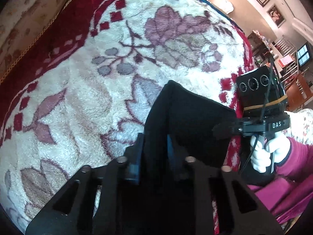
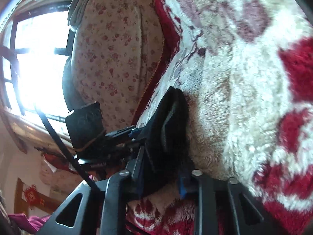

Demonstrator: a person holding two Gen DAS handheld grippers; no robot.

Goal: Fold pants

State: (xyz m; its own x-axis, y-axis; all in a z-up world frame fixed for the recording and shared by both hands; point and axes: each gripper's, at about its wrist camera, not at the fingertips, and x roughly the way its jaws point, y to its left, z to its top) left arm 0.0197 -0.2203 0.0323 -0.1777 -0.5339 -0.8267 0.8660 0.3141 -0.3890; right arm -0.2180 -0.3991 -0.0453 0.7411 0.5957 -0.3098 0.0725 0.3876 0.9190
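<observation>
The black pants (image 1: 187,117) are held up as a stretched fold above a fluffy cream and red floral blanket (image 1: 97,90). My left gripper (image 1: 154,143) is shut on the near edge of the pants. My right gripper (image 1: 225,130), held by a white-gloved hand, pinches the right edge of the same cloth. In the right wrist view the pants (image 2: 168,125) bunch between the blue pads of my right gripper (image 2: 162,168), and my left gripper (image 2: 133,132) grips the cloth from the left. Most of the pants is hidden behind the grippers.
The blanket (image 2: 244,98) covers a bed or sofa. A floral cushion (image 2: 117,58) stands beside it, with a bright window (image 2: 39,58) behind. A pink sleeve (image 1: 289,166) is at right. Furniture and framed pictures (image 1: 275,15) line the far room.
</observation>
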